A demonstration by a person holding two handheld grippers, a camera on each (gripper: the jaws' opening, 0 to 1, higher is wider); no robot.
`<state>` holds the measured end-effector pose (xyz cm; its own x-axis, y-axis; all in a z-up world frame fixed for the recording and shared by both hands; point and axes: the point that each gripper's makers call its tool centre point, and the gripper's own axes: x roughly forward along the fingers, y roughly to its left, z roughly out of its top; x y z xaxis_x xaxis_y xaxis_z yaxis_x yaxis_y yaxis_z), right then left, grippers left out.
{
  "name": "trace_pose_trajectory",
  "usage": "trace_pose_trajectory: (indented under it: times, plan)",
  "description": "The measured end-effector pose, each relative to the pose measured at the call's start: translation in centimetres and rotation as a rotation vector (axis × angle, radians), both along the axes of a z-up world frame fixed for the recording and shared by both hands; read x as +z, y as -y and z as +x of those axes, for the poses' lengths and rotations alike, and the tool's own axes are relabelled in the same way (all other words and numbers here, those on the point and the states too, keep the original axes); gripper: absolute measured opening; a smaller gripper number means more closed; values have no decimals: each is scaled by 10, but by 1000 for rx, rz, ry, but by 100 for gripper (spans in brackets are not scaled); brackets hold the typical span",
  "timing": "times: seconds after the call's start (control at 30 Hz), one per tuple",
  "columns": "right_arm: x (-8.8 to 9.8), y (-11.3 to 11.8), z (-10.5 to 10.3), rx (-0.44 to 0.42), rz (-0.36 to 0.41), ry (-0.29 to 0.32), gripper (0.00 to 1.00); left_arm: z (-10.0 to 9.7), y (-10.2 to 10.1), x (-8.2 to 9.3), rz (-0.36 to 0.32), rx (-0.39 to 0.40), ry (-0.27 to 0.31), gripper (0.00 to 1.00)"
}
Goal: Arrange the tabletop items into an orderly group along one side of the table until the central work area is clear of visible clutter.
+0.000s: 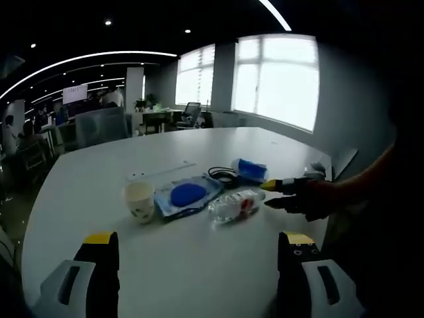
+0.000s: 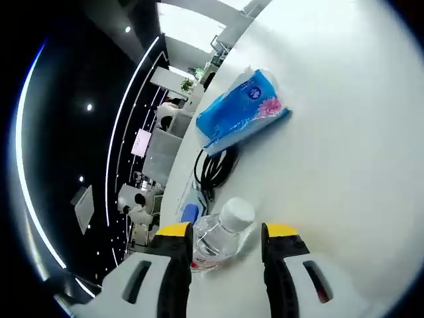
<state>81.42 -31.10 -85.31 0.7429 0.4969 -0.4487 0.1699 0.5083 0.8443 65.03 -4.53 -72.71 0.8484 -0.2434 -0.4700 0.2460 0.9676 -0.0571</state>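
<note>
A clear plastic bottle [image 1: 233,205] lies on its side on the white table [image 1: 199,146], between a wipes pack with a round blue lid [image 1: 187,195] and my right gripper [image 1: 273,194]. In the right gripper view the bottle's white cap [image 2: 236,213] sits between the yellow-tipped jaws of my right gripper [image 2: 227,232], which stand apart around it. A paper cup [image 1: 139,200] stands upright left of the wipes. Behind them lie a black cable coil [image 1: 224,175] and a blue tissue pack [image 1: 250,170]. My left gripper [image 1: 199,242] is open, hanging short of the group.
A thin white strip [image 1: 162,171] lies behind the cup. The tissue pack [image 2: 245,109] and the cable [image 2: 213,165] lie beyond the bottle. A person's hand [image 1: 318,199] holds the right gripper at the table's right edge. Chairs and desks stand far behind.
</note>
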Motion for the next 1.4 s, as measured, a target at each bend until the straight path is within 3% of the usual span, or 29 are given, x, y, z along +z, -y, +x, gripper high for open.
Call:
trace_pose_trajectory:
  times: [0.17, 0.43, 0.6, 0.63, 0.73, 1.03, 1.17, 1.4]
  plan:
    - [-1, 0, 7, -36, 26, -9, 33, -2, -1, 1, 0, 3, -1, 99]
    - [-4, -2, 21, -158, 139, -77, 31, -6, -3, 0, 0, 8, -11, 98]
    - [-15, 2, 22, -189, 128, -127, 19, -9, -4, 0, -3, 16, -16, 97]
    - [-13, 2, 23, -201, 157, -131, 19, -9, -5, 0, -2, 18, -17, 97]
    - [-11, 1, 24, -189, 144, -110, 19, -11, -19, -7, -4, 20, -16, 97]
    - [-9, 0, 25, -187, 133, -104, 18, -10, -32, -14, 13, 2, -16, 97]
    - [4, -3, 23, -166, 102, -63, 18, -8, -36, -12, 19, -4, -5, 97]
    - [20, -8, 20, -124, 47, -6, 17, -3, -23, -4, 29, -17, 5, 97]
